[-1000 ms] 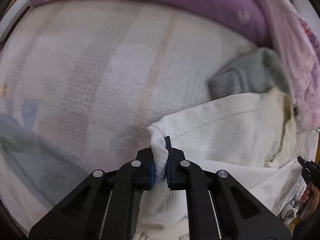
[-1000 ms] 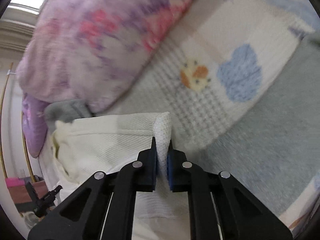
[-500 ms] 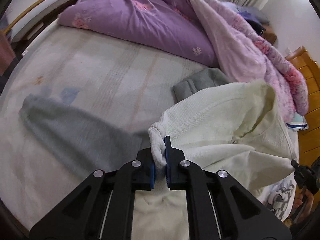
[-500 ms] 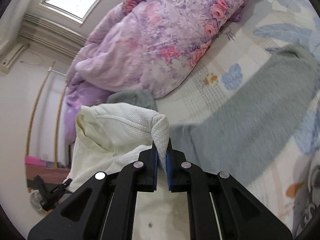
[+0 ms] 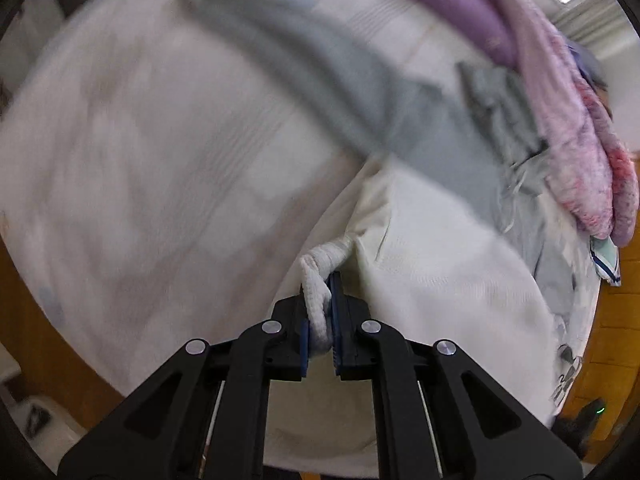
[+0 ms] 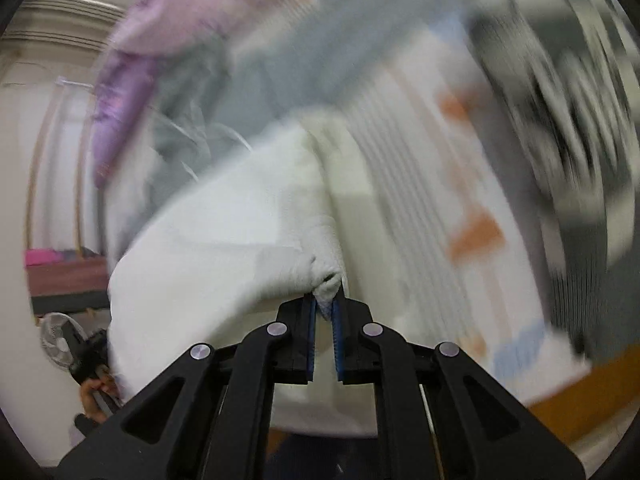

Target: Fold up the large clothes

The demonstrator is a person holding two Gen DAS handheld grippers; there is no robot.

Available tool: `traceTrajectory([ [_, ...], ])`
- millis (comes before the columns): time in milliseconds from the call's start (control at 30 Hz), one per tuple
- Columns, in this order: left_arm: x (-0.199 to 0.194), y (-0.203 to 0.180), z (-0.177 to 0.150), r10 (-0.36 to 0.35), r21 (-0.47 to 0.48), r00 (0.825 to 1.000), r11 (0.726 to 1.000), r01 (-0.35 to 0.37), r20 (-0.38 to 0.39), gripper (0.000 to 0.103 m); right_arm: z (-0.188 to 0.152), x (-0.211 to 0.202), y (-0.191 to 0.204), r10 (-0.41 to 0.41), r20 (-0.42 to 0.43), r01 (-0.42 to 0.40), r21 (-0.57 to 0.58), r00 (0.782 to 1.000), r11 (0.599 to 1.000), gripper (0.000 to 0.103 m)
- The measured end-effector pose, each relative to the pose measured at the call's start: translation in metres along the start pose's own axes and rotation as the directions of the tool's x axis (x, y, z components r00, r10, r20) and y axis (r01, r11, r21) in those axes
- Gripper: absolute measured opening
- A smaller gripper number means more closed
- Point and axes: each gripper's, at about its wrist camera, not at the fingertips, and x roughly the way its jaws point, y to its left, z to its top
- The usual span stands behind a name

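While raised over bed (image 5: 140,160), both grippers pinch cream garment (image 5: 440,280).

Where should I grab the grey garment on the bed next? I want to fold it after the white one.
Probably the grey garment at the long sleeve's far end, coming from above: it lies flat and stretched across the bed, clear of the white garment covering its body.
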Motion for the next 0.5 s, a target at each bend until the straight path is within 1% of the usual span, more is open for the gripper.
traceTrajectory([
  [33, 0.013, 0.010, -0.010, 0.021, -0.002, 0.999, 1.000, -0.021, -0.029, 0.010, -0.009, 0.014, -0.010, -0.014, -0.032, 0.015, 0.017, 0.999, 1.000, 0.008],
  [67, 0.026, 0.019, -0.018, 0.047, -0.006, 0.997, 0.999, -0.048, -0.066, 0.011, -0.018, 0.026, -0.018, -0.052, -0.045, 0.053, 0.022, 0.998, 0.998, 0.008],
  [100, 0.035, 0.028, -0.026, 0.062, -0.008, 0.995, 0.998, -0.063, -0.080, 0.012, -0.023, 0.029, -0.020, -0.066, -0.030, 0.067, 0.021, 0.997, 0.998, 0.009],
  [133, 0.038, 0.034, -0.030, 0.076, -0.008, 0.993, 0.997, -0.077, -0.086, 0.014, -0.028, 0.031, -0.021, -0.079, -0.017, 0.079, 0.020, 0.997, 0.997, 0.014],
  [167, 0.039, 0.042, -0.036, 0.084, -0.020, 0.992, 0.996, -0.087, -0.095, 0.018, -0.033, 0.032, -0.020, -0.138, -0.012, 0.139, 0.019, 0.990, 0.990, 0.018],
  [200, 0.037, 0.049, -0.041, 0.064, -0.043, 0.993, 0.997, -0.068, -0.099, 0.026, -0.037, 0.031, -0.019, -0.181, -0.010, 0.181, 0.016, 0.983, 0.983, 0.026],
  [233, 0.034, 0.054, -0.044, 0.045, -0.061, 0.994, 0.997, -0.051, -0.098, 0.031, -0.044, 0.026, -0.019, -0.192, 0.004, 0.192, 0.017, 0.981, 0.981, 0.036],
  [267, 0.029, 0.061, -0.048, 0.024, -0.090, 0.996, 0.995, -0.033, -0.091, 0.043, -0.051, 0.019, -0.020, -0.188, 0.022, 0.187, 0.033, 0.982, 0.982, 0.039],
  [300, 0.023, 0.068, -0.051, -0.005, -0.128, 0.997, 0.992, -0.005, -0.081, 0.045, -0.055, 0.014, -0.021, -0.184, 0.032, 0.182, 0.053, 0.982, 0.982, 0.043],
  [367, 0.012, 0.079, -0.055, -0.088, -0.200, 0.994, 0.977, 0.073, -0.066, 0.046, -0.065, 0.003, -0.026, -0.139, 0.046, 0.133, 0.115, 0.989, 0.984, 0.044],
  [400, 0.004, 0.085, -0.060, -0.142, -0.253, 0.989, 0.959, 0.126, -0.044, 0.049, -0.070, -0.003, -0.027, -0.102, 0.058, 0.092, 0.155, 0.993, 0.984, 0.046],
  [433, 0.000, 0.088, -0.064, -0.172, -0.281, 0.985, 0.946, 0.159, -0.023, 0.050, -0.074, -0.007, -0.026, -0.050, 0.073, 0.035, 0.191, 0.996, 0.981, 0.047],
  [467, -0.006, 0.090, -0.068, -0.215, -0.308, 0.977, 0.929, 0.206, 0.005, 0.053, -0.077, -0.008, -0.025, 0.004, 0.090, -0.024, 0.223, 0.996, 0.975, 0.048],
  [500, -0.007, 0.087, -0.069, -0.242, -0.314, 0.970, 0.921, 0.232, 0.010, 0.061, -0.077, -0.008, -0.024, 0.044, 0.105, -0.069, 0.249, 0.994, 0.966, 0.049],
])
